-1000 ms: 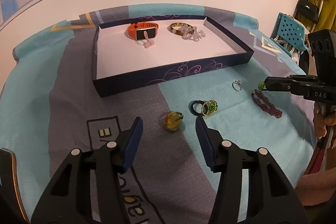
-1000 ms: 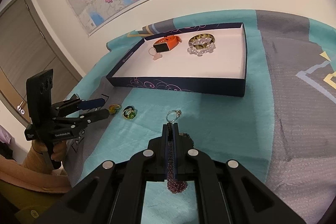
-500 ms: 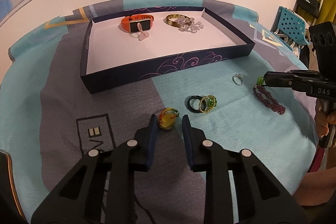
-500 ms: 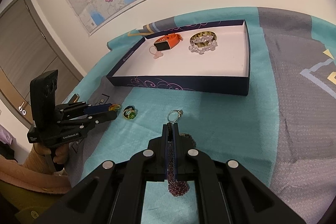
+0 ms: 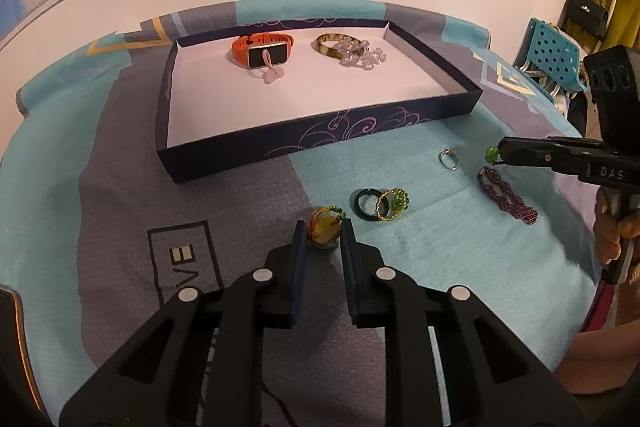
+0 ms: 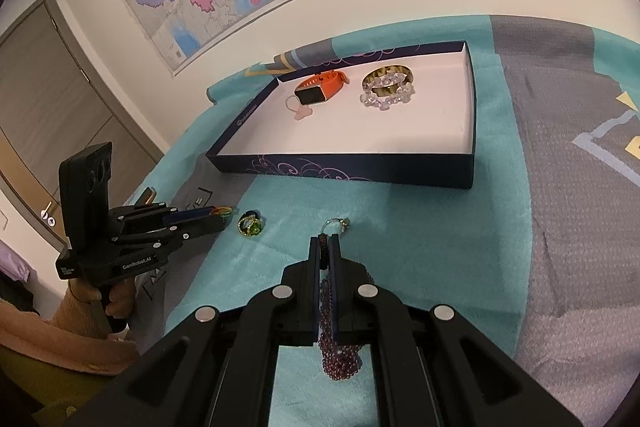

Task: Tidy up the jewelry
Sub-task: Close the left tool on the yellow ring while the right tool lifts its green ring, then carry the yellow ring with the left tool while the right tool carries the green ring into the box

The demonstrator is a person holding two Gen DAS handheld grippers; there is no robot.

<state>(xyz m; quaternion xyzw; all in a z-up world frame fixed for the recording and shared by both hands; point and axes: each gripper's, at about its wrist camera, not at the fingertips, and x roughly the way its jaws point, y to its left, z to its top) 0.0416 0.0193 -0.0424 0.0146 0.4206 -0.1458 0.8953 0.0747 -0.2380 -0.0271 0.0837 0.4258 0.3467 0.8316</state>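
Observation:
A yellow ring [image 5: 324, 229] with green beads lies on the cloth between my left gripper's [image 5: 323, 227] fingertips. Its jaws are closing, and the pads touch the ring's sides. A dark purple bead bracelet [image 6: 340, 359] hangs from my right gripper [image 6: 329, 239], which is shut on it, and its loose end trails on the cloth [image 5: 506, 199]. The right wrist view shows the left gripper [image 6: 226, 217] low on the left. The navy tray [image 5: 320, 143] holds an orange watch [image 5: 262, 47] and a bangle with clear beads [image 5: 348, 47].
A black ring [image 5: 366, 205] and a gold-green ring [image 5: 394, 203] lie together right of the left gripper. A silver ring [image 5: 448, 159] sits just ahead of the right gripper [image 5: 498, 155]. A blue chair [image 5: 552, 55] stands beyond the table's right edge.
The left gripper's jaws have come in from wide apart to the sides of the yellow ring. The right gripper has kept still, shut on the bracelet.

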